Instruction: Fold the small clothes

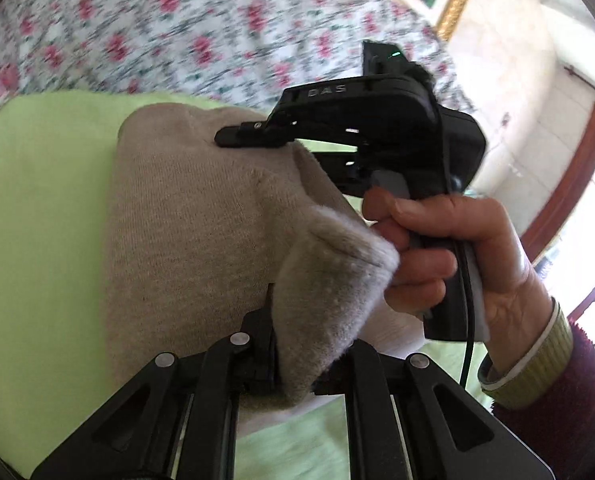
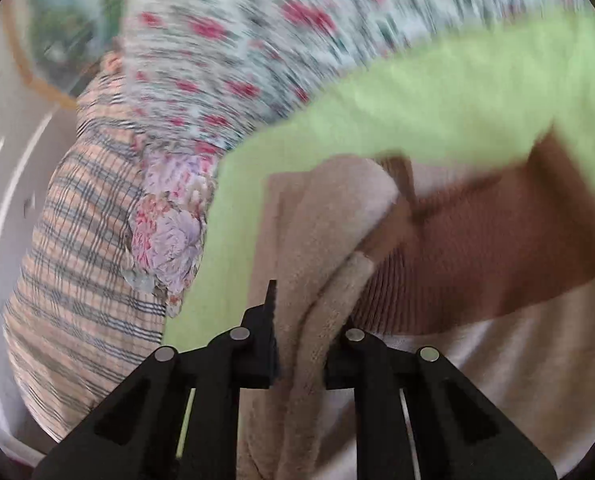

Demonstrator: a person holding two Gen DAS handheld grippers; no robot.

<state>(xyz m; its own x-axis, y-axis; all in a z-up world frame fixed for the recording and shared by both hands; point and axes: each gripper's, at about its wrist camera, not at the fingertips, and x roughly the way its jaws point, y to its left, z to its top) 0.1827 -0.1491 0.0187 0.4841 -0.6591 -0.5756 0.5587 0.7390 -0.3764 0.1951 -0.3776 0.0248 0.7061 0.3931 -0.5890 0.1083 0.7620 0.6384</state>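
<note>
Both grippers are clamped on the beige fleece garment (image 1: 185,220) right now: the left gripper (image 1: 293,344) has its jaws pinched tight on a folded edge at the garment's near side. The right gripper (image 1: 253,138) comes in from the far right with its fingers closed on the garment's upper edge. The person's right hand (image 1: 449,248) is wrapped around its handle just right of the garment, with a ribbed cuff (image 1: 533,356) and dark red sleeve (image 1: 569,408) behind the wrist.

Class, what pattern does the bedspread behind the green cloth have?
The bedspread is white with small red and dark green flowers, clearest in the left wrist view.
</note>
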